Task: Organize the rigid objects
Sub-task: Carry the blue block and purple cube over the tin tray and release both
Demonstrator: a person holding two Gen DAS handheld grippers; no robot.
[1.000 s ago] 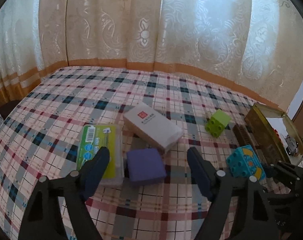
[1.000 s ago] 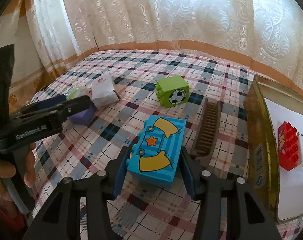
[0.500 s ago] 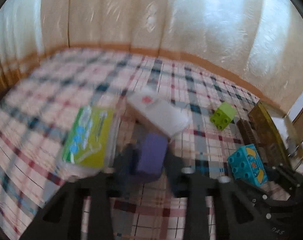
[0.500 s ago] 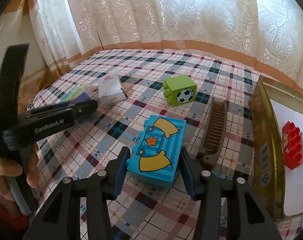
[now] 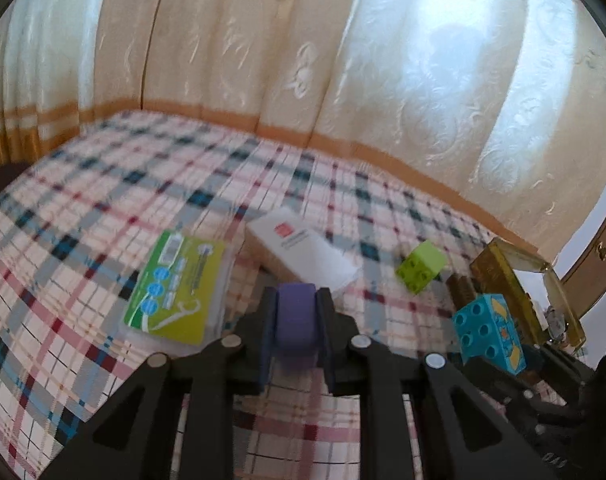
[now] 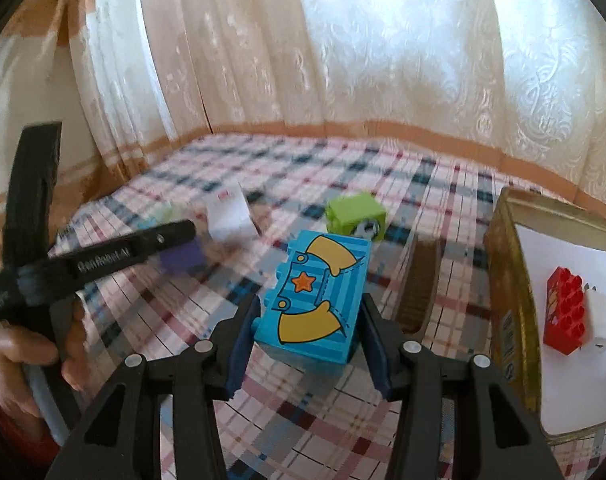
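Observation:
My left gripper (image 5: 295,312) is shut on a small purple block (image 5: 295,318), which is squeezed upright between its pads just above the plaid cloth. From the right wrist view the same left gripper (image 6: 183,240) shows with the purple block (image 6: 183,258) at its tip, a hand (image 6: 19,356) holding it. My right gripper (image 6: 310,312) is shut on a blue brick (image 6: 315,292) printed with yellow shapes and an orange star; the brick is tilted. The blue brick (image 5: 489,330) also appears at the right of the left wrist view.
On the plaid cloth (image 5: 103,200) lie a green floss pack (image 5: 175,284), a white box (image 5: 303,246), a green brick (image 6: 357,216) and a brown comb (image 6: 419,280). An open gold tin (image 6: 511,280) at the right holds a red brick (image 6: 565,312). Curtains close off the back.
The left gripper's jaws have closed onto the purple block, which now stands on edge between them. Both views have tipped upward. The right gripper has kept its grip on the blue brick.

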